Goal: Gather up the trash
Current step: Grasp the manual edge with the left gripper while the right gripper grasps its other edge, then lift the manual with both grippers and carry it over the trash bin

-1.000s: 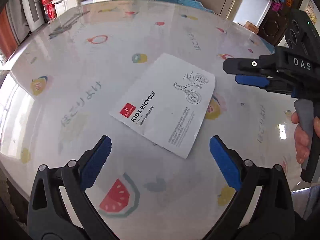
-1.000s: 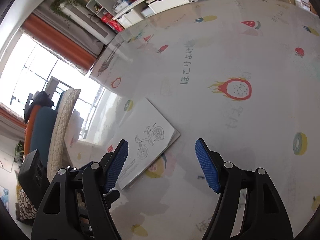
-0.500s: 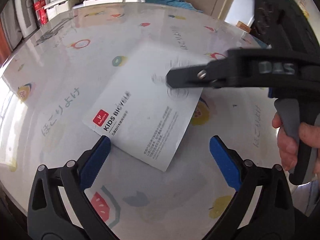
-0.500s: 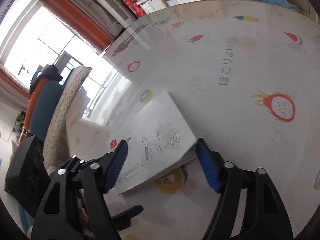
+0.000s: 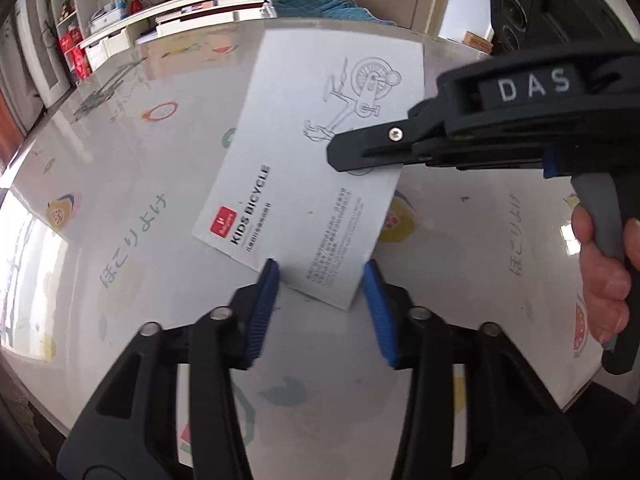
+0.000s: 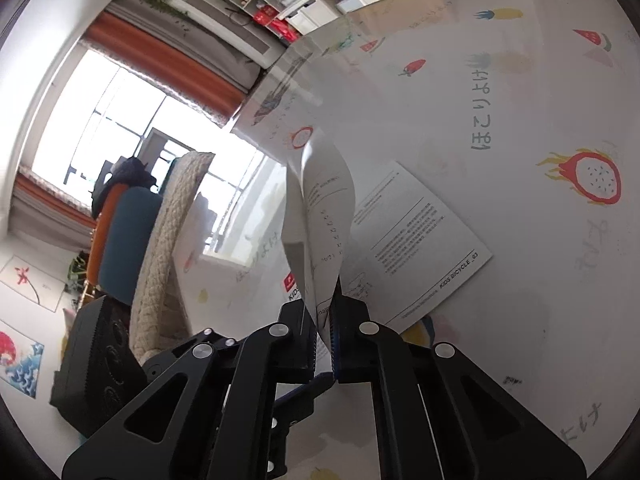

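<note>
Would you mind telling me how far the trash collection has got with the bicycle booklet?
Done: the right gripper has pinched the booklet's cover and lifted it off the table. In hand: the left gripper is closing around the near edge, pads not pressing yet. Left: carrying the booklet away; no bin is visible.

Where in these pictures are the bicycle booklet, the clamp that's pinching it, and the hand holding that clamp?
Bicycle booklet (image 5: 288, 184): left wrist view, on its white cover.
Right gripper (image 5: 340, 156): left wrist view, at its closed tips on the booklet.
Hand (image 5: 604, 264): left wrist view, on the fingers around the grey handle.
</note>
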The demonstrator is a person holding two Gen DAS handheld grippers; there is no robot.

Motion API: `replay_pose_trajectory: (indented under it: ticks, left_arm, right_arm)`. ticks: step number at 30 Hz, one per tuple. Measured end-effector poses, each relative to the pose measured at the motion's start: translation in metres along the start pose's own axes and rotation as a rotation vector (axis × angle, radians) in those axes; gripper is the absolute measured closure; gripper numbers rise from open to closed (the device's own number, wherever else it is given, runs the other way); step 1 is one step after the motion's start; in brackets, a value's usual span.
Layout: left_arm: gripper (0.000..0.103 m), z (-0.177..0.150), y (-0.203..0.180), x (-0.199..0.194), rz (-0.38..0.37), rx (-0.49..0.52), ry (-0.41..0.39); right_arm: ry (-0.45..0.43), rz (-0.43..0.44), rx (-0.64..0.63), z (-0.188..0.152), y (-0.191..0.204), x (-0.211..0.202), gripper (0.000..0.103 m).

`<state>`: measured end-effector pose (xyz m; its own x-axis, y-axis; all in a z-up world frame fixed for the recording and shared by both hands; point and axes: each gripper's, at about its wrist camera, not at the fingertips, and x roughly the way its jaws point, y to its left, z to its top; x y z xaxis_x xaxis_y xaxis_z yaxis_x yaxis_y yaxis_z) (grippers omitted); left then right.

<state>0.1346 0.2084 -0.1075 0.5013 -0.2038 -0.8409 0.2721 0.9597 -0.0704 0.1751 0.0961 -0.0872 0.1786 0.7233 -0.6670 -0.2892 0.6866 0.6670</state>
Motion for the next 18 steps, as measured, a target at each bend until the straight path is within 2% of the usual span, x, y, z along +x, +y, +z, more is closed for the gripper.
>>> replay_pose_trajectory:
  ticks: [1, 6, 11, 18]
  left_arm:
    - [0.075, 0.0, -0.005, -0.002, -0.005, 0.01, 0.003]
    - [0.075, -0.005, -0.017, -0.027, -0.036, 0.011, -0.03]
    - [0.075, -0.018, -0.03, -0.075, -0.058, 0.029, -0.073]
    - [0.075, -0.069, -0.055, -0.154, -0.038, 0.111, -0.098]
  right_arm:
    - [0.001, 0.009, 0.0, -0.002, 0.003, -0.002, 0.097]
    - [-0.026, 0.03, 0.0, -0.015, 0.017, -0.029, 0.097]
    - [-0.062, 0.056, -0.016, -0.028, 0.044, -0.065, 0.097]
    - [-0.077, 0.095, -0.058, -0.075, 0.097, -0.109, 0.097]
